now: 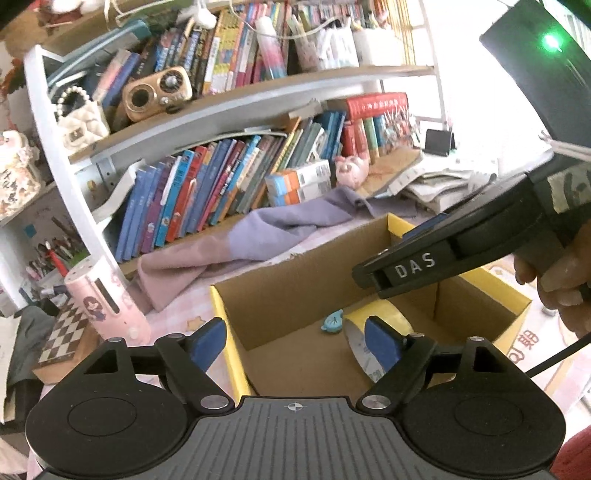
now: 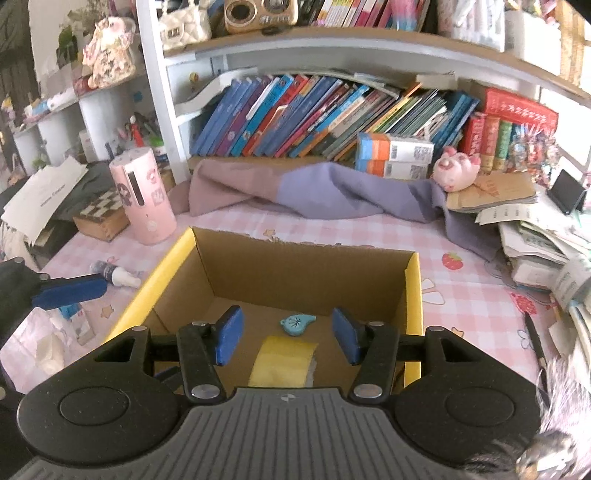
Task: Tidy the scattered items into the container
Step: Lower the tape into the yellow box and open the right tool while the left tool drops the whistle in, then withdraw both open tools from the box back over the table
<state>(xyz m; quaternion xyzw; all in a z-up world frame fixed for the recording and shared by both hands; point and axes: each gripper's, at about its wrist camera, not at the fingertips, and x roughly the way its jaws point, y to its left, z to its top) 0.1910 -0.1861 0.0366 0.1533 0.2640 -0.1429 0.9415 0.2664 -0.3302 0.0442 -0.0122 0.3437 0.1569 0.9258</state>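
**Desk and box: condition at inspection**

Surface: a desk under a pink checked cloth (image 2: 476, 295) printed with stars and strawberries. Room: a white shelf unit (image 2: 369, 48) stands behind the box, its lower tier packed with leaning books (image 2: 314, 114), its upper tier holding more books, a wooden radio (image 2: 260, 13) and a quilted white bag (image 2: 183, 27).

Landmark: the open cardboard box (image 2: 413, 295), yellow outside, at mid-desk.

Inside the box: a yellow tape roll (image 2: 284, 360) on the floor at the near side, and a small blue charm (image 2: 297, 324) just beyond it, apart from it.

Left of the box: a pink cylinder (image 2: 142, 195) upright, a chequered wooden case (image 2: 101, 214) beside it, and a small bottle (image 2: 118, 276) lying on the cloth near the box's left wall, outside it. Some blurred packets lie nearer, left of the box; I cannot identify them.

Behind the box: a lilac cloth (image 2: 314, 195) lies bunched along the shelf foot, with a pink pig toy (image 2: 456, 171) at its right end.

Right of the box: stacked papers (image 2: 532, 240), a black stand (image 2: 565, 192) and a pen (image 2: 533, 336).

Tongs: the right gripper (image 2: 286, 339) sits over the box's near edge, jaws spread, nothing between them. The left gripper (image 1: 293, 345) is at the box's left wall, jaws likewise spread and empty. In the left view the right gripper's body crosses above the box and blocks part of its far right corner.
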